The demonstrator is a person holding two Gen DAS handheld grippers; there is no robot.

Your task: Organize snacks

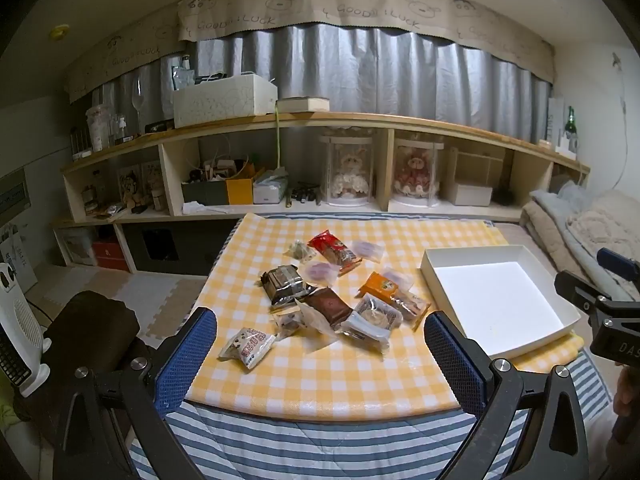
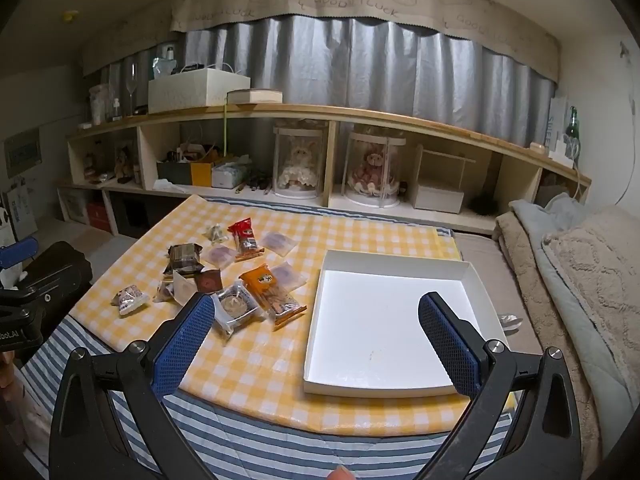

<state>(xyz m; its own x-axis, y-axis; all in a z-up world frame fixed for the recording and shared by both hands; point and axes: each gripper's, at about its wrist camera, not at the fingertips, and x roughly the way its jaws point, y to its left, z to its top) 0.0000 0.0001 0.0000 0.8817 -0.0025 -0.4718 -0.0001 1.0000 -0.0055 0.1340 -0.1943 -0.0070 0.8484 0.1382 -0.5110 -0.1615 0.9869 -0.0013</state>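
Several wrapped snacks lie loose on the yellow checked tablecloth: a red packet, an orange packet, a brown square packet, a dark wrapped one and a white printed packet. An empty white box sits to their right, also seen as the white box in the right wrist view. My left gripper hangs open above the near table edge, facing the snack pile. My right gripper is open too, over the box's near side, holding nothing.
A striped blanket hangs below the cloth. Low wooden shelves with clutter and two doll cases run along the back wall. Folded blankets lie at right, a dark bag and a white heater at left.
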